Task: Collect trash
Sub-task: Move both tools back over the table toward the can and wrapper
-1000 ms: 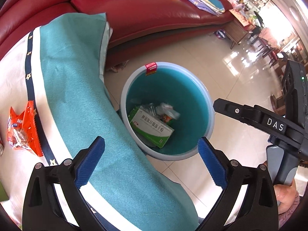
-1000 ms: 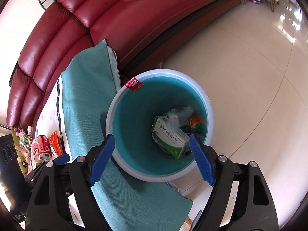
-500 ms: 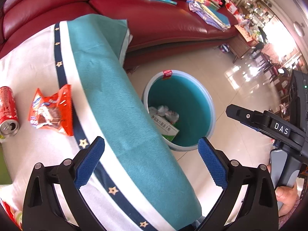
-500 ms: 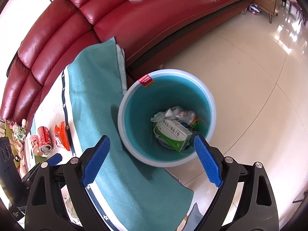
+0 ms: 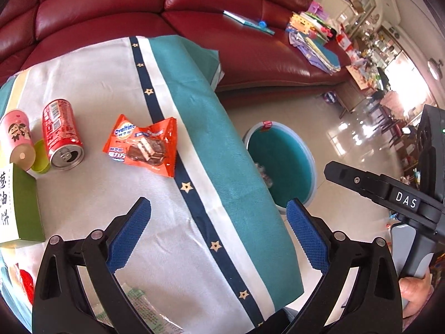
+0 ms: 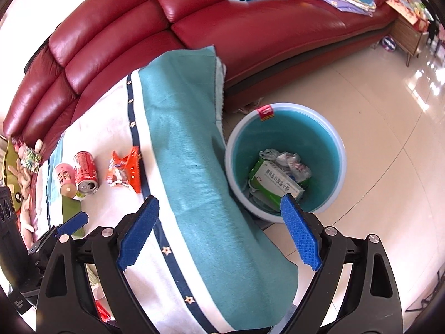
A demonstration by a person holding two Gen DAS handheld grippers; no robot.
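Red soda can (image 5: 62, 136) and orange snack wrapper (image 5: 143, 146) lie uncollected on the far left of the tablecloth (image 5: 111, 83). Left gripper (image 5: 218, 233) and right gripper (image 6: 219, 231) hover spread, empty. Rightward, the bin (image 6: 340, 150) holds a green box (image 6: 275, 183).

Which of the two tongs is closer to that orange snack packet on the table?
Left. The left tongs hang open over the table, the orange snack packet just ahead. The right tongs sit open at the table's edge beside the bin.
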